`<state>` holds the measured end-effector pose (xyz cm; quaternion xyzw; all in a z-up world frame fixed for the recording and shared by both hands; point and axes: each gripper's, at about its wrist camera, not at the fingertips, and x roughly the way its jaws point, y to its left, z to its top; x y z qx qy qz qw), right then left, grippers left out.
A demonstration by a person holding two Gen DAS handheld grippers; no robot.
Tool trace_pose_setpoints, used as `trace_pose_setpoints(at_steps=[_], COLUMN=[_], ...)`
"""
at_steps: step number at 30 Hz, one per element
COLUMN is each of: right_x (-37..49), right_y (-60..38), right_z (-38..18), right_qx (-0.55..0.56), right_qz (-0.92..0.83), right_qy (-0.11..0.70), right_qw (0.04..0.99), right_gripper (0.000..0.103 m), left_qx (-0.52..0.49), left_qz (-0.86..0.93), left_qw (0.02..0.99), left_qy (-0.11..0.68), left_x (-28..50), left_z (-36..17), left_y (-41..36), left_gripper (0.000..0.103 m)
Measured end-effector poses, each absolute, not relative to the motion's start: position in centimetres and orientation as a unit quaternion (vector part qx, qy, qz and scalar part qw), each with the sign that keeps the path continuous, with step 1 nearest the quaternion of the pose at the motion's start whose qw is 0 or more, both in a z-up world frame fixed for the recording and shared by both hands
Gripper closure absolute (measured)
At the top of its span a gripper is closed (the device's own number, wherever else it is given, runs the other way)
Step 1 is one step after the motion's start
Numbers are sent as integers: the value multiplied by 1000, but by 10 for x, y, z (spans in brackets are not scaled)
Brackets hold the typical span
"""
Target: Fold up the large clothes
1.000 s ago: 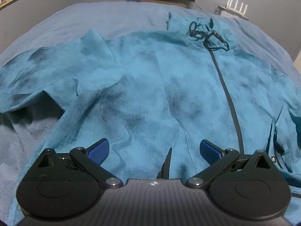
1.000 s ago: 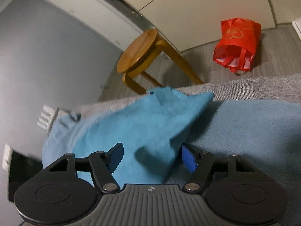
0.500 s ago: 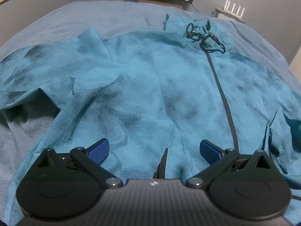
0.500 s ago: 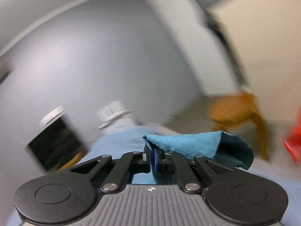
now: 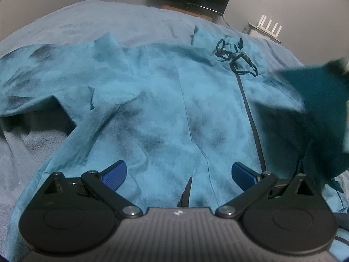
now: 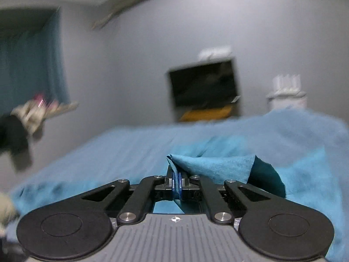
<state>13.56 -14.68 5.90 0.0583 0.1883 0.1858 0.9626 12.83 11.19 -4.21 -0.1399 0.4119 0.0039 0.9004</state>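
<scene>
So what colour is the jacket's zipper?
Black, running down the teal jacket as the zipper; clearest in the left wrist view.

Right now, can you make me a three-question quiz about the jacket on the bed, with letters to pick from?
1. Where does the jacket lie?
A. on the bed
B. on a chair
C. on the floor

2. What colour is its zipper?
A. white
B. red
C. black

3. What is the right gripper doing?
A. standing open
B. pinching a piece of the jacket
C. holding a cup

Answers:
1 A, the jacket is spread over the bed.
2 C, a black line runs down the blue cloth.
3 B, blue cloth sits between its closed fingers, while the left gripper stands open.
</scene>
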Motion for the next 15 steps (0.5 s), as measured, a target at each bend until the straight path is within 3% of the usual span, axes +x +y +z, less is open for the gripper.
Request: trace_pose_setpoints(at_steps=[3, 5, 6, 7, 9, 15], right_x=[132, 124, 117, 112, 103, 102], right_y=[-103, -89, -83, -87, -108, -220], right_z=[16, -8, -15, -22, -31, -30], right_qx=[47, 39, 42, 55, 104, 274], right_qz=[214, 214, 212, 203, 182, 101], right_qy=[258, 296, 311, 322, 322, 295], right_qw=[941, 930, 926, 923, 923, 910], right_gripper=[97, 88, 74, 53, 41, 39], left_qx=[-146, -149, -150, -151, -147, -69], left_qz=[1, -2, -4, -8, -24, -115], left_qw=[900, 900, 900, 900, 901, 920], left_qy=[412, 411, 410, 408, 408, 370], left_x=[128, 127, 127, 127, 131, 154], left_z=[-43, -43, -43, -43, -40, -10], left_y=[115, 117, 117, 117, 112, 51], left_gripper=[0, 0, 0, 0, 0, 0])
